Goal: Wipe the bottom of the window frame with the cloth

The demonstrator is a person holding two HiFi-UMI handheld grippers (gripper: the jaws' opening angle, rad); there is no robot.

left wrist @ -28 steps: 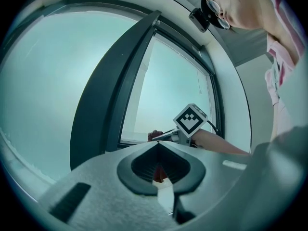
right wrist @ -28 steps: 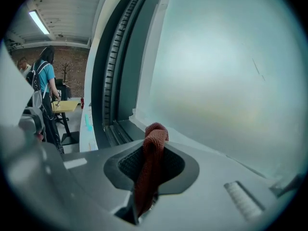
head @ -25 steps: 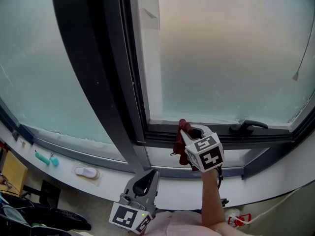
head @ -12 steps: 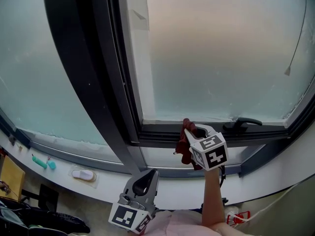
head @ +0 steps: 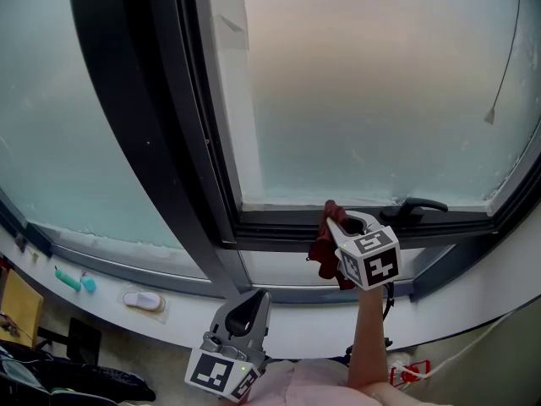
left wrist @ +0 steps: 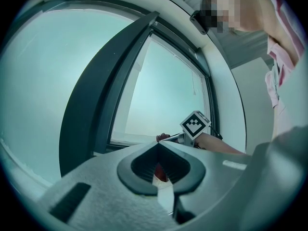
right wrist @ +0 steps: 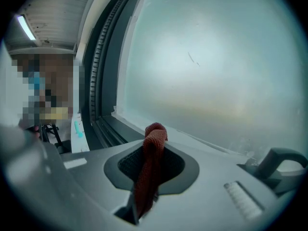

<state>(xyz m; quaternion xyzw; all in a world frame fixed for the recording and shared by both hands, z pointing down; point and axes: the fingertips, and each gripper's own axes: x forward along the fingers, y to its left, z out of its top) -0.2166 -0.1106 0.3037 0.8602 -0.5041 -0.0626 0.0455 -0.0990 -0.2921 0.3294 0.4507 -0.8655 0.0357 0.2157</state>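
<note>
My right gripper is shut on a dark red cloth and holds it against the dark bottom rail of the window frame, left of the window handle. In the right gripper view the cloth is pinched upright between the jaws of the right gripper, its folded top poking above them. My left gripper hangs low near my body, apart from the frame, with its jaws together and nothing in them. The left gripper view looks past the left gripper at the right gripper's marker cube and the cloth.
Frosted glass fills the pane above the rail. A pull cord hangs at the right. On the white sill below left lie a teal object and a small white object. A thick dark mullion stands left of the pane.
My right gripper has slid to the right along the bottom rail with the cloth in it, closer to the handle. The left gripper has stayed where it was.
</note>
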